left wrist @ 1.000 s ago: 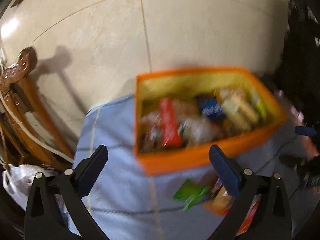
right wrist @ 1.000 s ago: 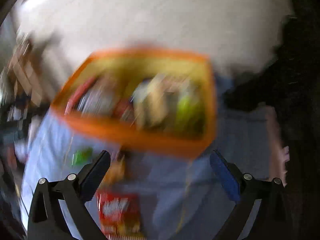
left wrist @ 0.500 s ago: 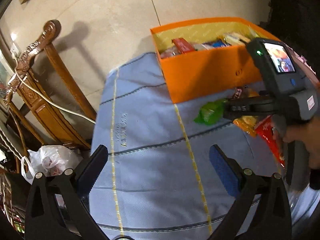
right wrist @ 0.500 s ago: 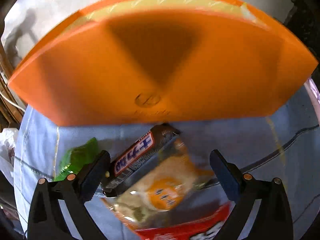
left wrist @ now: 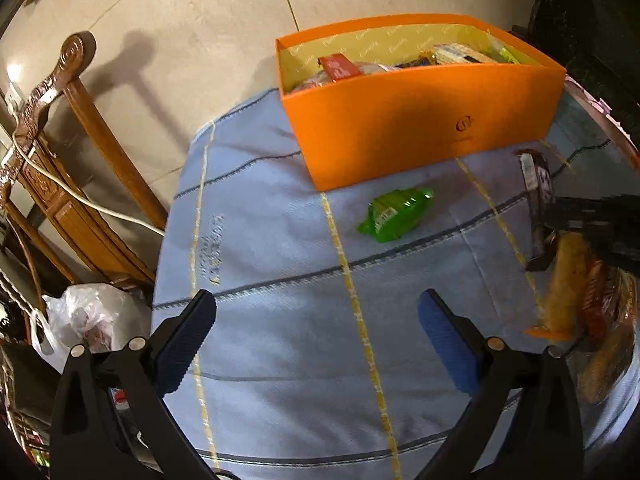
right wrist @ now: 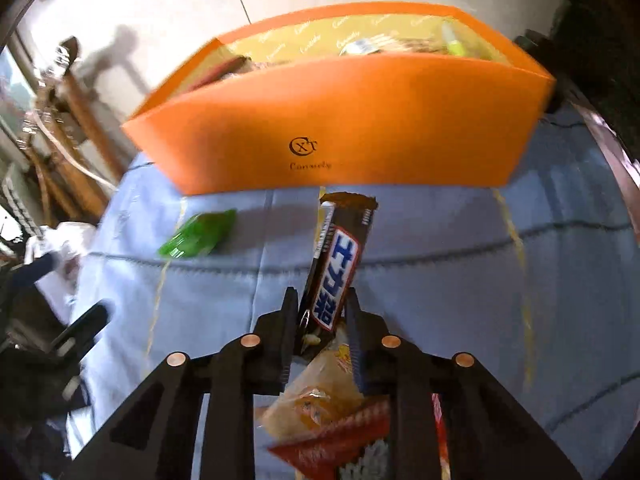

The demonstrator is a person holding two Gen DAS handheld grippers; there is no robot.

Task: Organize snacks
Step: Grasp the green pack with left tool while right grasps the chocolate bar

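Observation:
An orange box (left wrist: 420, 128) (right wrist: 340, 128) with several snack packets inside stands at the far side of the blue cloth (left wrist: 280, 320). My right gripper (right wrist: 322, 295) has its jaws closing, and its pads press on the lower end of a brown chocolate bar (right wrist: 340, 256) (left wrist: 536, 184), which points toward the box. Under it lie a yellow packet (right wrist: 320, 396) and a red packet (right wrist: 340, 452). A green packet (left wrist: 394, 216) (right wrist: 198, 234) lies on the cloth in front of the box. My left gripper (left wrist: 316, 332) hangs open over bare cloth, holding nothing.
A carved wooden chair (left wrist: 80, 140) with a white cable (left wrist: 92, 204) stands left of the table, and a white plastic bag (left wrist: 84, 320) lies below it. Pale floor tiles (left wrist: 200, 20) lie beyond the box. The cloth drops off at its left edge.
The right gripper's jaws went from wide open around the chocolate bar to gripping it, and the bar's far end now stands up off the pile. That gripper has drawn back from the box.

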